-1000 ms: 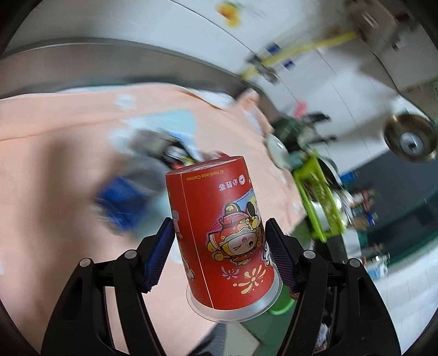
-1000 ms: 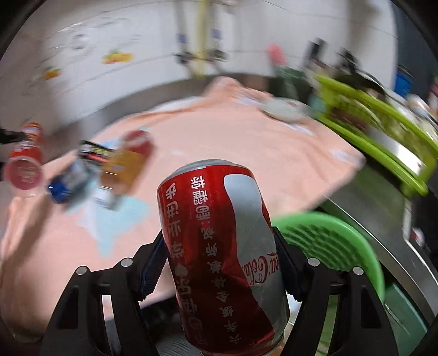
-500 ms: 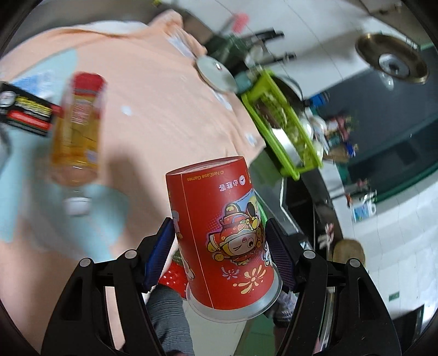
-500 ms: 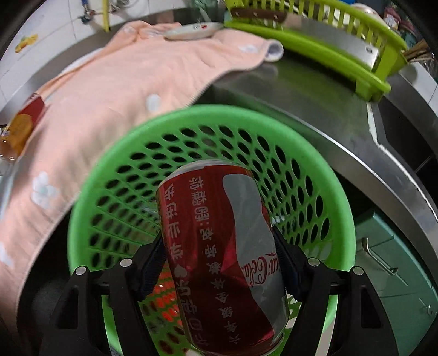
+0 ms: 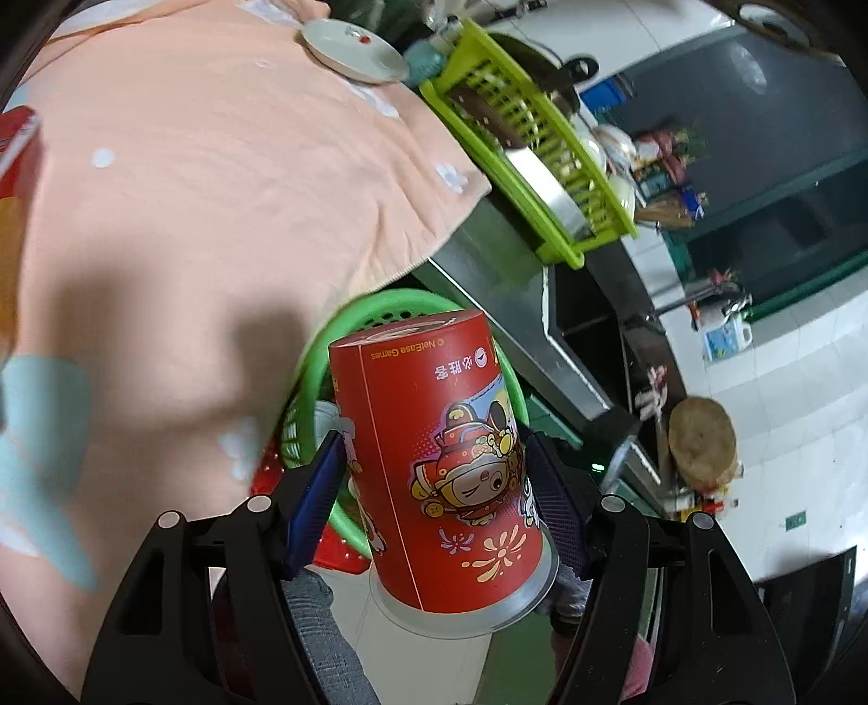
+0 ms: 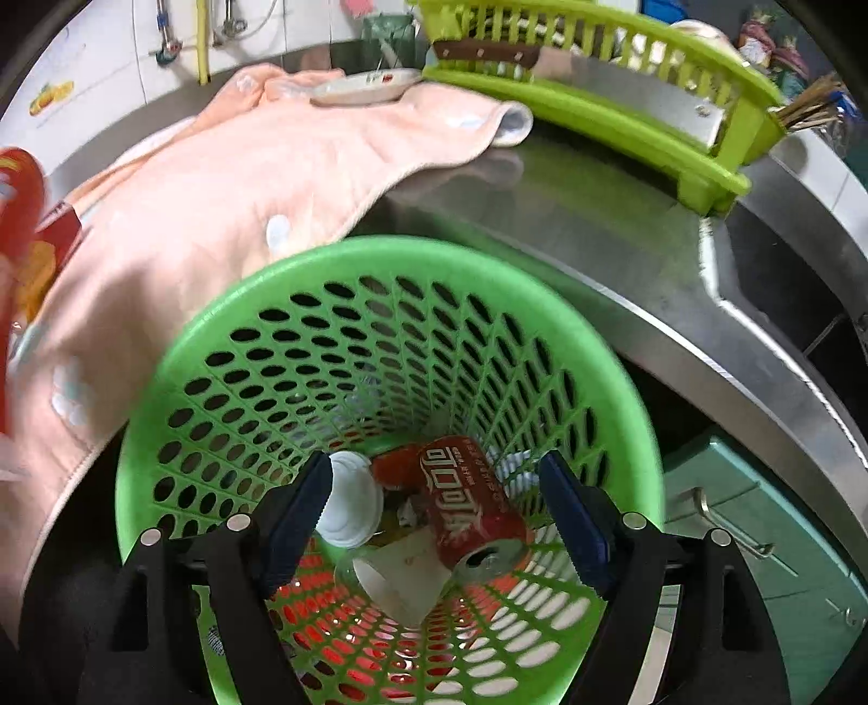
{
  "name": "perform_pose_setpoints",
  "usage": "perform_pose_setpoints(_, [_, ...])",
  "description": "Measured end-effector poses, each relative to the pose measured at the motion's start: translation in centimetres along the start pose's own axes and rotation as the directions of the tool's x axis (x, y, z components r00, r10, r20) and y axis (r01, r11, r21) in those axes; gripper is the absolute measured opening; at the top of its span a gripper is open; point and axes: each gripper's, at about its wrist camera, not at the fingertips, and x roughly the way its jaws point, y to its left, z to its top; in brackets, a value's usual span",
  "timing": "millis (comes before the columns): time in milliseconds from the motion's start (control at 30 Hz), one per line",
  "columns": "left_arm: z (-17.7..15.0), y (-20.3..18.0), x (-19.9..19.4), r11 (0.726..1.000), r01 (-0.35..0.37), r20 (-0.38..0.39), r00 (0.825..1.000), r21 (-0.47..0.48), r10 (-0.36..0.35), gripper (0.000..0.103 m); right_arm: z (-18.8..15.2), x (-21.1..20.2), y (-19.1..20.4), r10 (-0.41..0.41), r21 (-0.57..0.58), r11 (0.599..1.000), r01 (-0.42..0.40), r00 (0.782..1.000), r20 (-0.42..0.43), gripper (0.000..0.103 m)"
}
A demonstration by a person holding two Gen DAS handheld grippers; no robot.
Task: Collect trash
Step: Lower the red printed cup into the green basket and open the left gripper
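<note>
**Can lands in the basket while the cup waits above the rim**

Only the right wrist view looks down into the green perforated plastic basket: a red cola can lies on its side at the bottom, lower centre of the frame, among a white lid and a clear cup. The right gripper has just been opening; its blue ribbed fingers stand apart with nothing pressed between them (the can lies well below them).

The left wrist view shows the left gripper clamped on an inverted red paper cup, glossy, cartoon-printed, with a clear plastic lid at its lower end. Behind it, only an arc of the basket rim appears. Both views show the peach terry towel draped over the steel tabletop, a white plate and the lime slatted dish rack at the top.
</note>
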Motion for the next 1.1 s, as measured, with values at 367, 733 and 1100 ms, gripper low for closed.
perform_pose_setpoints(367, [0.2, -1.9, 8.0, 0.995, -0.059, -0.1, 0.993, 0.082, 0.068, 0.067, -1.5, -6.0, -2.8, -0.02, 0.063, 0.998, 0.013, 0.994, 0.11, 0.078])
perform_pose_setpoints(733, [-0.8, -2.0, 14.2, 0.957, -0.218, -0.141, 0.959, 0.189, 0.246, 0.067, -3.9, -7.2, -4.2, -0.009, 0.114, 0.993, -0.006, 0.992, 0.13, 0.079])
perform_pose_setpoints(1100, [-1.5, -1.3, 15.1, 0.955, -0.234, -0.161, 0.951, 0.18, 0.263, 0.067, -4.5, -7.1, -3.9, 0.019, 0.124, 0.992, -0.035, 0.991, 0.131, 0.079])
